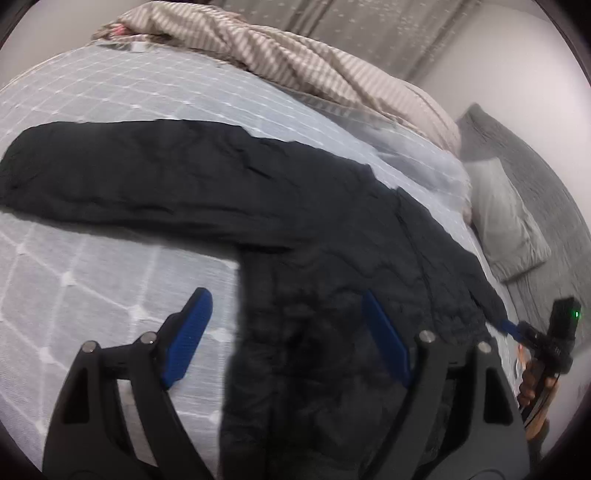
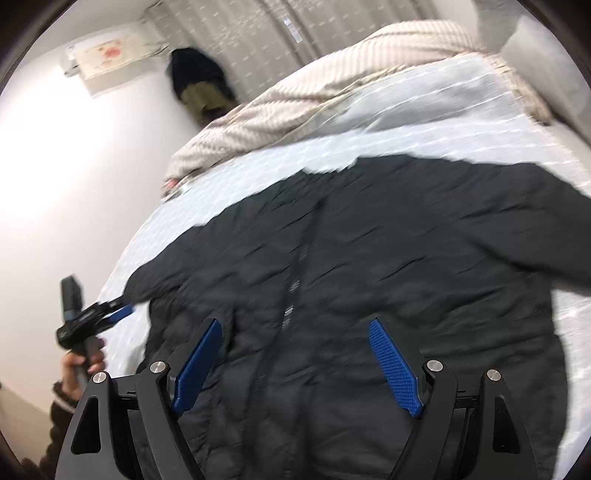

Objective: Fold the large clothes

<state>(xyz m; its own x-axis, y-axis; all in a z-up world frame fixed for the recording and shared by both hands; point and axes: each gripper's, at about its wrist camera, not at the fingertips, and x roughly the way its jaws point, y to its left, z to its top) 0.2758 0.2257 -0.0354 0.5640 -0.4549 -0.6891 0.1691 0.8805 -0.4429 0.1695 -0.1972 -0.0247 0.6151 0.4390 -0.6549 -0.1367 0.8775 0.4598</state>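
The left gripper [image 1: 286, 338] hangs above the bed with its jaws spread wide and nothing between them. Its blue pads [image 1: 192, 332] are clear of the cloth: one stands over the bare bed cover, the other over the dark body of the jacket [image 1: 332, 258], whose straight side edge runs up between the two. The jaws press on nothing.

The right gripper [image 2: 295, 365] is released as well, its jaws wide apart and tilted down over the middle of the jacket [image 2: 369, 258]. The zip [image 2: 295, 280] runs up from between the jaws, nearer the left pad in that view. The cloth lies below the pads and is not pinched.

The jacket is black and quilted, lying spread flat on the bed. In the left wrist view one sleeve [image 1: 129, 173] stretches out sideways across the pale checked bed cover [image 1: 92, 277]; the other sleeve reaches toward the right gripper, seen far right with a hand [image 1: 533, 384] on its grip. In the right wrist view the left gripper shows at the far left, held by a hand [image 2: 79, 363] just beside the near sleeve end.

Beyond the jacket a striped beige blanket [image 1: 295, 59] lies bunched along the far side of the bed. A grey pillow [image 1: 506, 218] rests off the bed's edge, and curtains [image 2: 258, 33] hang behind. Both views are blurred.
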